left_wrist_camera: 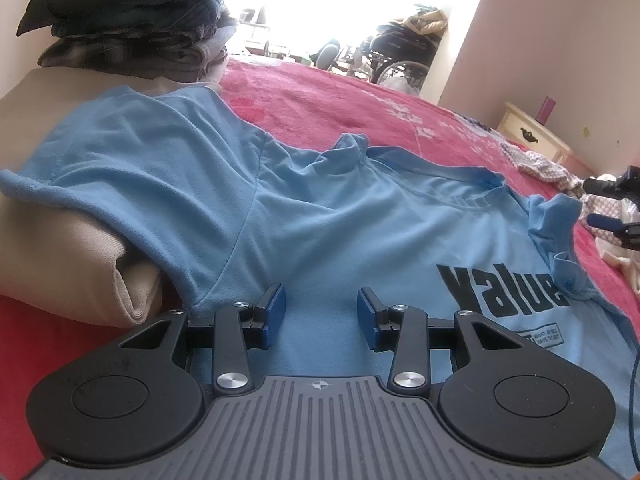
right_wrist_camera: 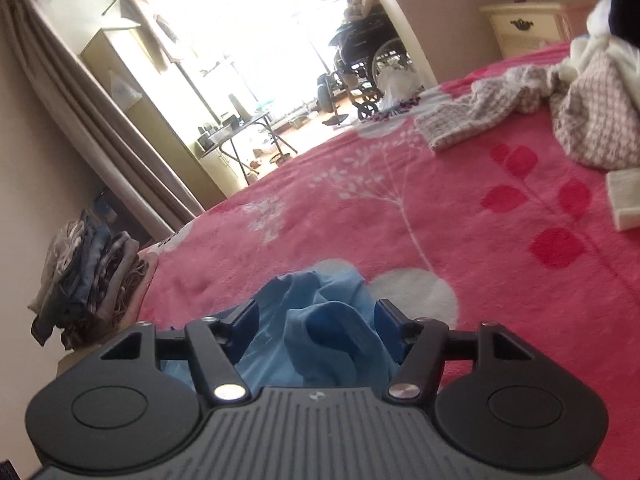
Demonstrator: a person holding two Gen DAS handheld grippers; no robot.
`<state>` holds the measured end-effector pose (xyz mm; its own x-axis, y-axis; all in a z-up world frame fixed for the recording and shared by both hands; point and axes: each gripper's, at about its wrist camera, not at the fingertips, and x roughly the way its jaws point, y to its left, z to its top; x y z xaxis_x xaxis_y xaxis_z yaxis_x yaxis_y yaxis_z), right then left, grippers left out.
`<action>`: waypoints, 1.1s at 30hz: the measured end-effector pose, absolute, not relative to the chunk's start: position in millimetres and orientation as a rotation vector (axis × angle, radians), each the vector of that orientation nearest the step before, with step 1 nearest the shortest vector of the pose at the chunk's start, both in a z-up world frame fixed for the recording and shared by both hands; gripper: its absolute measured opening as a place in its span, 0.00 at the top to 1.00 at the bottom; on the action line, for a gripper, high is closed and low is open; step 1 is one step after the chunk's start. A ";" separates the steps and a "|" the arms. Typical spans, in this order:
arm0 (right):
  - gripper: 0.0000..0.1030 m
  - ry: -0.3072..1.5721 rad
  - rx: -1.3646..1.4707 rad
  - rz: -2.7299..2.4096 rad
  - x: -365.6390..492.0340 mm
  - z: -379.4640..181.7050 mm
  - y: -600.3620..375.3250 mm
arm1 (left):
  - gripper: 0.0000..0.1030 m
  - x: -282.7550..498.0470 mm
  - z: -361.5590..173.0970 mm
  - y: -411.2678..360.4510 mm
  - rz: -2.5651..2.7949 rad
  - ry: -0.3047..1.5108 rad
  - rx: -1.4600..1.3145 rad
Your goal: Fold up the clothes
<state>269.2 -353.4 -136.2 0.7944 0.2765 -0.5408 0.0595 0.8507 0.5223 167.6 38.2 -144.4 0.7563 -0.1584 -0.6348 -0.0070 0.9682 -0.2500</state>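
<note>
A light blue T-shirt (left_wrist_camera: 332,220) with black "value" print lies spread on the red bedspread (left_wrist_camera: 320,100), its left sleeve draped over a beige folded garment (left_wrist_camera: 60,240). My left gripper (left_wrist_camera: 322,312) is open, low over the shirt's body, with nothing between its fingers. My right gripper (right_wrist_camera: 316,328) is open around a bunched fold of the blue shirt (right_wrist_camera: 320,320); the cloth lies between the jaws, not pinched. The right gripper also shows at the far right of the left wrist view (left_wrist_camera: 612,208), beside the shirt's right sleeve.
A stack of folded dark clothes (left_wrist_camera: 132,20) stands at the back left, also seen in the right wrist view (right_wrist_camera: 92,272). A checked garment pile (right_wrist_camera: 560,112) lies at the right. A cream nightstand (right_wrist_camera: 528,28) and a wheelchair (right_wrist_camera: 368,52) stand beyond the bed.
</note>
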 end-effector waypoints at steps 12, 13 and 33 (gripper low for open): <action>0.77 0.700 0.510 0.155 279.9 -148.7 -341.4 | 0.61 166.8 -144.9 35.9 -0.085 0.706 -0.233; 0.82 0.703 0.503 0.158 280.4 -148.9 -339.9 | 0.61 166.8 -145.1 35.9 -0.085 0.706 -0.231; 0.99 0.736 -0.219 -0.181 332.3 -78.3 -393.1 | 0.61 165.5 -146.2 31.7 -0.086 0.698 -0.195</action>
<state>332.3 -393.1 -78.3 0.7274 -0.2394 -0.6431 0.0864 0.9617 -0.2603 165.5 31.7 -146.2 0.7636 -0.1435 -0.6296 0.0134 0.9783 -0.2068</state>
